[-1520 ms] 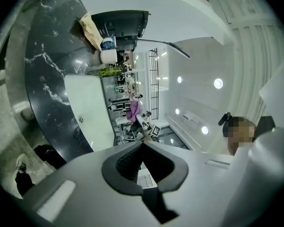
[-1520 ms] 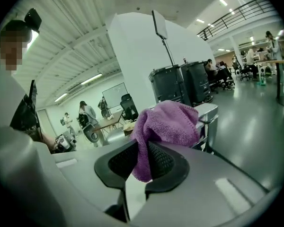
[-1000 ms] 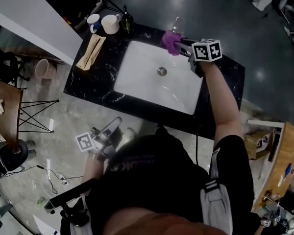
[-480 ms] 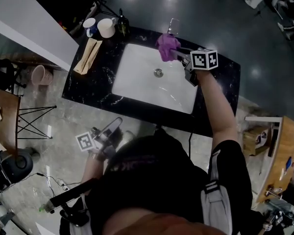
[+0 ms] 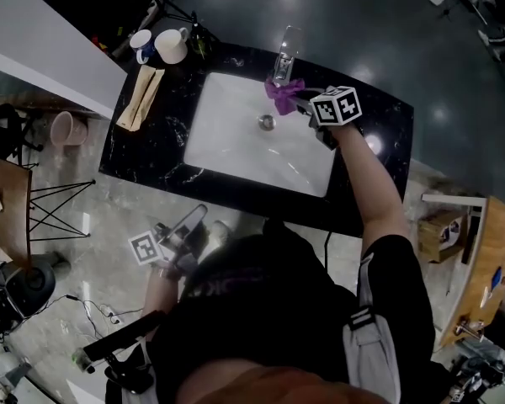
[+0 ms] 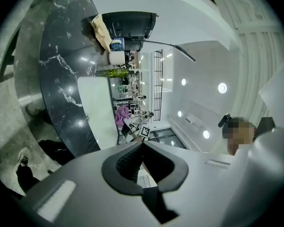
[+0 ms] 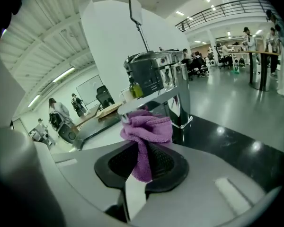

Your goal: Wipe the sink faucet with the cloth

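Faucet [image 5: 284, 53] stands upright at the far edge of the black marble surface [image 5: 383, 141], behind the white sink [image 5: 227, 137]; chrome body w/ a flat spout reaching out over the basin. Purple cloth [image 7: 149, 129] sits bunched at the faucet's front; in the right gripper view its top meets the underside of the spout, & in the head view it lies low against the faucet, just beyond the drain [image 5: 268, 122]. Right claw [image 7: 143, 148] pinches the cloth; one fold hangs down btwn the pads, the rest bulges out past the tips; jaws partly closed on the fabric. The claw tilts downward, w/ the right arm stretched out over the sink's right side.

Left claw [image 6: 142, 143] has its jaws pressed together, nothing btwn them; in the head view it is held low by the person's side, over the pale marble floor [image 5: 93, 251], well apart from the surface & the sink.

At the surface's left end: a folded beige towel [image 5: 140, 98] lying flat; two mugs [image 5: 170, 45] at the far corner, side by side; a greenish bottle [image 7: 136, 90] just beside them. Other people & desks show in the bg of the right gripper view, too small for detail.
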Available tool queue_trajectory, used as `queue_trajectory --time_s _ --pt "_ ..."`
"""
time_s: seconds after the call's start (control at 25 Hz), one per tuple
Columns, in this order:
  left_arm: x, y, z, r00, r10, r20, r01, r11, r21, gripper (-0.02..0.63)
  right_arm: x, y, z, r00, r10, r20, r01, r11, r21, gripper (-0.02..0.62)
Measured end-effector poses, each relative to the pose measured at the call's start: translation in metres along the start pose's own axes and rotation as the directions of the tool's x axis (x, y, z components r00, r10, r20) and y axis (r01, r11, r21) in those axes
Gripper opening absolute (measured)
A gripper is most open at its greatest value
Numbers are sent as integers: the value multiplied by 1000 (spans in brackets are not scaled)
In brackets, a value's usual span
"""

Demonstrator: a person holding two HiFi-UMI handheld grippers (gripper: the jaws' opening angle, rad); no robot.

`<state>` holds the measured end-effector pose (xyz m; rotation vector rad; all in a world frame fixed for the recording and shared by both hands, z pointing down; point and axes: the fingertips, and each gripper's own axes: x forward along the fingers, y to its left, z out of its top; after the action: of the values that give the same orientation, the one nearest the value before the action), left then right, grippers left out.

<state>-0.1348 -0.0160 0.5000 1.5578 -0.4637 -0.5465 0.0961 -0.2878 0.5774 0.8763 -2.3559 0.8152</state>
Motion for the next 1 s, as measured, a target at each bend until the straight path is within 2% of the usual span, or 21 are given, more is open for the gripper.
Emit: queue_trajectory --time_s 0.16,0.32,0.48,0.64,0.88,1.0 --pt "2 7 -3 998 33 49 -33 999 -11 2 11 -27 33 997 -4 78 5 1000 -13 67" --pt "7 13 -3 995 50 87 -48 999 -25 2 20 -63 52 991 -44 128 35 997 76 67" --pt "11 15 -2 993 49 104 -46 998 -30 2 29 -70 51 990 -43 136 24 990 136 67" --pt "13 10 -2 995 32 96 -30 999 -23 2 25 -55 50 982 -8 188 -25 984 175 66" --pt "8 -3 -1 999 -11 48 12 1000 -8 2 -1 -1 28 968 97 233 -134 980 148 66" --pt "0 -10 2 999 -34 16 34 999 -2 2 -22 27 12 960 91 265 -139 976 166 66"
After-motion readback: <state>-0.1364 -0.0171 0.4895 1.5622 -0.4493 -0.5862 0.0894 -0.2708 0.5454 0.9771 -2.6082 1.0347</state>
